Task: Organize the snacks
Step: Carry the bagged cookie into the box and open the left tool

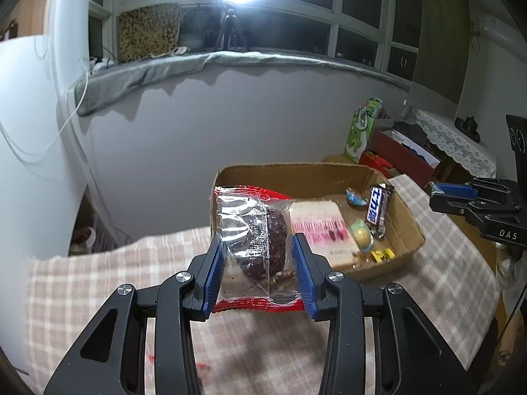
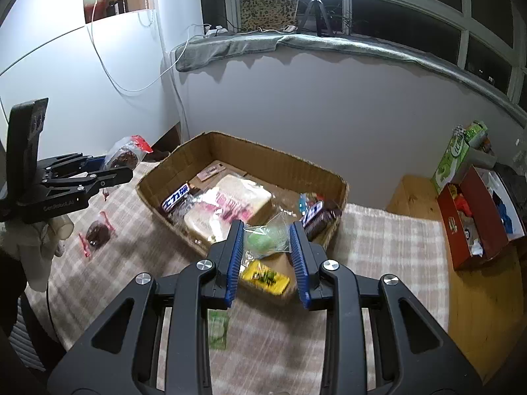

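My left gripper (image 1: 258, 247) is shut on a clear, red-edged packet with a dark round cake (image 1: 263, 240), held above the checked tablecloth just before the cardboard box (image 1: 296, 171). In the right wrist view the left gripper (image 2: 122, 172) holds the cake packet (image 2: 126, 154) left of the box (image 2: 230, 148). My right gripper (image 2: 266, 233) is shut on a clear packet with a green sweet (image 2: 266, 240), over the box's near edge. The box holds a white-pink packet (image 2: 230, 204), Snickers bars (image 2: 178, 197) and small sweets.
On the cloth lie a second dark cake packet (image 2: 97, 232), a yellow sweet (image 2: 265, 278) and a green sachet (image 2: 217, 329). A red box (image 2: 474, 217) and a green carton (image 2: 451, 161) stand at the right on a wooden surface.
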Available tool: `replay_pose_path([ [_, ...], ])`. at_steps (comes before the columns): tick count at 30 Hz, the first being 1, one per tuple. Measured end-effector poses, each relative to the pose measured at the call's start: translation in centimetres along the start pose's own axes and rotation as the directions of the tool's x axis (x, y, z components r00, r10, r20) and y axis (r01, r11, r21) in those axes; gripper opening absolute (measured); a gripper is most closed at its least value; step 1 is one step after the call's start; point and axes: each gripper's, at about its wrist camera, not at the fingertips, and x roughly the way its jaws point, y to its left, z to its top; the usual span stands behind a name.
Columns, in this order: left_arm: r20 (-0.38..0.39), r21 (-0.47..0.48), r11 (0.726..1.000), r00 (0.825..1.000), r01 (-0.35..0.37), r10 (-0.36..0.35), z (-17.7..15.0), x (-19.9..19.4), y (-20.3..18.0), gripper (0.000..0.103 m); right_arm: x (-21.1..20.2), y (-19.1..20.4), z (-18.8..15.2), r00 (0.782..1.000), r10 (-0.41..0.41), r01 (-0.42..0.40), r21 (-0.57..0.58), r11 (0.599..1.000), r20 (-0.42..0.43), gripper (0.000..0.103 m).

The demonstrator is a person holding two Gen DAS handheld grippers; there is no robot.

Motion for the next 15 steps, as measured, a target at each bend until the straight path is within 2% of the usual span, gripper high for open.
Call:
replay_pose_path([
  [6, 0.01, 0.012, 1.0, 1.0, 0.004, -0.004, 1.0, 1.0, -0.3, 0.039, 1.8, -0.1, 1.5, 1.0, -0.01, 0.01, -0.01, 1.0, -0.008, 0.03],
  [15, -0.018, -0.004, 1.0, 1.0, 0.01, -0.01, 2.0, 3.8, 0.3, 0.039, 5.1, -1.5, 2.8, 0.999, -0.025, 0.025, 0.003, 1.0, -0.041, 0.03],
])
